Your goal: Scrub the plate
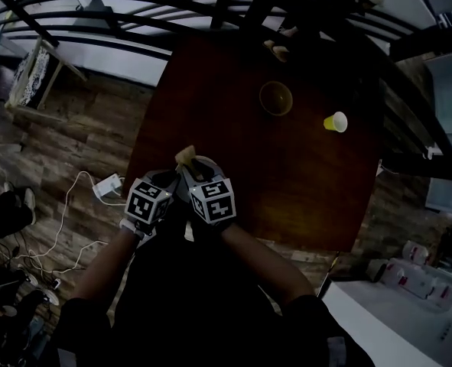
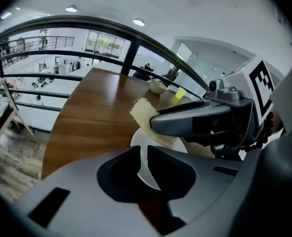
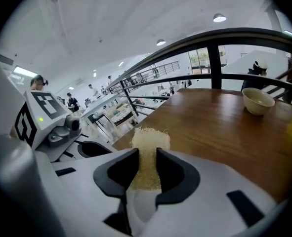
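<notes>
Over the near left edge of the dark wooden table point(image 1: 302, 189) I hold a small white plate point(image 1: 204, 164) on edge. My left gripper point(image 1: 170, 180) is shut on its rim; in the left gripper view the plate point(image 2: 140, 143) stands thin between the jaws of the left gripper point(image 2: 141, 154). A pale yellow sponge point(image 3: 146, 147) is clamped in my right gripper point(image 3: 146, 163). In the left gripper view the sponge point(image 2: 145, 113) lies against the plate's face. The right gripper point(image 1: 190, 171) sits close beside the left one, and the sponge point(image 1: 184, 156) sticks out beyond both.
A tan bowl point(image 1: 275, 98) and a yellow cup point(image 1: 335, 121) stand further out on the table. A dark railing point(image 1: 134, 17) runs past the table's far side. On the wooden floor to the left lie white cables and a power adapter point(image 1: 107, 186).
</notes>
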A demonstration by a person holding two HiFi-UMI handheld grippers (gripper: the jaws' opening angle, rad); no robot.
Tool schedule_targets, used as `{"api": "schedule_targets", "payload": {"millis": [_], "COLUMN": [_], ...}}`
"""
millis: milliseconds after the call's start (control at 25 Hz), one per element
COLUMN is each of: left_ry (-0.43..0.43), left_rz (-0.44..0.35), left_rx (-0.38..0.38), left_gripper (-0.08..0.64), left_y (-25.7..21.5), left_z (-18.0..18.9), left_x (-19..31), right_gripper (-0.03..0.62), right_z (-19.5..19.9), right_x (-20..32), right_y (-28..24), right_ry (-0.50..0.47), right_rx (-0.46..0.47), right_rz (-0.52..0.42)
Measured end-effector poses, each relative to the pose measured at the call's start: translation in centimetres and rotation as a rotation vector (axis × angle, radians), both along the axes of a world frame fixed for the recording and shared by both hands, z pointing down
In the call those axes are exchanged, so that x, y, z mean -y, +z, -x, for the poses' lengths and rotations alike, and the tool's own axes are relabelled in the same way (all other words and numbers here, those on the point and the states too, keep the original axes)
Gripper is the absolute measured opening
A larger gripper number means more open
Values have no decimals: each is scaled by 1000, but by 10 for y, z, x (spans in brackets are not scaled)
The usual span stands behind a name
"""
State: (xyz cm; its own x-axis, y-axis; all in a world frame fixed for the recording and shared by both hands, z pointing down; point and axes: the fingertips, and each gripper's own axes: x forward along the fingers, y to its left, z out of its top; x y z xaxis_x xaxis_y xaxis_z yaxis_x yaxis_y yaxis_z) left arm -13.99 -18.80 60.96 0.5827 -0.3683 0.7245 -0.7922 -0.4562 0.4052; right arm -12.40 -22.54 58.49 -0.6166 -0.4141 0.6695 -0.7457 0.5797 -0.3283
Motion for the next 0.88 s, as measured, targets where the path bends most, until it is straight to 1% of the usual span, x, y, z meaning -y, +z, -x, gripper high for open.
{"api": "schedule_targets", "payload": {"millis": [200, 400, 520, 640, 880], "left_ry": [22, 21, 14, 25, 26], "left_rz": [40, 54, 50, 53, 51], "left_rx": [24, 32, 22, 37, 39], "left_gripper": [34, 34, 34, 34, 34], "left_y": [15, 25, 26, 26, 27], "left_z": [-3, 0, -1, 1, 0], "left_x": [-6, -9, -7, -8, -17], "right_gripper": [120, 120, 120, 120, 120], "right_z": [2, -11, -22, -35, -73], "right_x": [-4, -8, -8, -9, -19], "right_y": [20, 29, 28, 27, 21], "right_ry": [-33, -29, 0, 43, 126], "right_rx": [-39, -62, -68, -77, -106], "right_rz": [23, 18, 15, 15, -3]}}
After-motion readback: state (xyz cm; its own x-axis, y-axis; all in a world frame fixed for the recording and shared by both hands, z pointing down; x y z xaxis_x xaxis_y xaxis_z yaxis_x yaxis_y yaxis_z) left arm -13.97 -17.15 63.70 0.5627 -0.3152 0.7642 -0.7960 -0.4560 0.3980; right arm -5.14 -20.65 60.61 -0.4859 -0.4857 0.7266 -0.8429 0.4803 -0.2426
